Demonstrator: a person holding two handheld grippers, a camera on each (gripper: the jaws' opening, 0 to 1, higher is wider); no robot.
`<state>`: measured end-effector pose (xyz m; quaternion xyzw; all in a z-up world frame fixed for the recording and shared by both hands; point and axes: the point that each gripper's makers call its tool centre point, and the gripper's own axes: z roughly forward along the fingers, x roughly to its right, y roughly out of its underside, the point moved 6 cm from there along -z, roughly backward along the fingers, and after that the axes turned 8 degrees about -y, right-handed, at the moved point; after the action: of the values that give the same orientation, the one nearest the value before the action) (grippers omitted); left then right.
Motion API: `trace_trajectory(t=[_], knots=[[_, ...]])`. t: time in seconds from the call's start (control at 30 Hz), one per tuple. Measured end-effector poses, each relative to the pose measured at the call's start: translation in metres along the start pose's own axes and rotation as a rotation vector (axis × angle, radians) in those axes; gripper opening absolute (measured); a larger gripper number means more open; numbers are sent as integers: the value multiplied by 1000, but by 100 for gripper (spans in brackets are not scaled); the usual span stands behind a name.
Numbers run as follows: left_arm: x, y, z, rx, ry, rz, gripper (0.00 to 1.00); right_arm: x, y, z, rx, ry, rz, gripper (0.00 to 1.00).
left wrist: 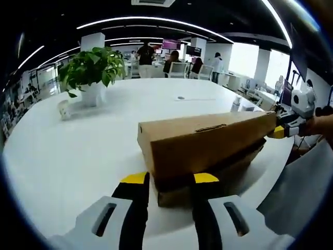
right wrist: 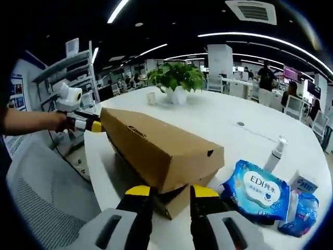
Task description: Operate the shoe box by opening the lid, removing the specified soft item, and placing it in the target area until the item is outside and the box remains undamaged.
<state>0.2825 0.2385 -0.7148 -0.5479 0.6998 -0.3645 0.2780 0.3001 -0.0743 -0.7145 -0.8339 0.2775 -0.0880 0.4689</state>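
Left gripper (left wrist: pixel 169 179): jaws spread, yellow tips at near end of cardboard shoe box (left wrist: pixel 203 143), below the lid (left wrist: pixel 208 136); whether they touch it, cannot tell. Right gripper (right wrist: pixel 171 191): jaws spread at opposite end of box, contact likewise unclear. Lid sits raised and tilted over the base. Box lies on white table (left wrist: pixel 78 151). Wet-wipes pack (right wrist: pixel 256 190) and spray bottle (right wrist: pixel 274 153) beside it. Potted plant (left wrist: pixel 91 70) further off.
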Motion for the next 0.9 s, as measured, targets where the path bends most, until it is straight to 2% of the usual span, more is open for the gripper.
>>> trace_trajectory(t=[0.27,0.47,0.63,0.9], knots=[[5,9,1,-17,11,13,33,1,8,6,-28,-8,9,28],[5,18,3,-57,9,62,34,-3,14,9,-62,-19,-26,30],[7,23,5,-64,14,79,37,-5,18,13,-90,-23,-82,33],[9,32,8,-93,18,112,37,-4,23,19,-117,-24,-94,36]])
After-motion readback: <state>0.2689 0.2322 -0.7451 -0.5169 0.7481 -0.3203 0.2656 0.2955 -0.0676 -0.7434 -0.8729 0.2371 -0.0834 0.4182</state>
